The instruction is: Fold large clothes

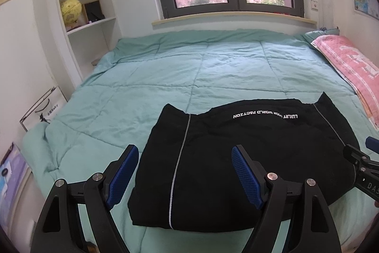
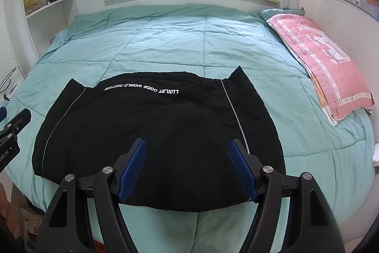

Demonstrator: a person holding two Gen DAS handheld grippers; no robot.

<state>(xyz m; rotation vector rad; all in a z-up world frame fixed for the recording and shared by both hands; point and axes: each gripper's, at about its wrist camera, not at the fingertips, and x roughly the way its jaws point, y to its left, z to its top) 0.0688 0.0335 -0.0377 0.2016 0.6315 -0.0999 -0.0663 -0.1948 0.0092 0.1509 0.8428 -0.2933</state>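
Black garment (image 1: 248,158), folded, lay flat on the near part of the bed (image 1: 165,77). Left tongs (image 1: 184,176) and right tongs (image 2: 188,166) both stood apart, holding nothing.

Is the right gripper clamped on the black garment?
No: the right gripper is open, its blue pads spread apart above the black garment, holding nothing.
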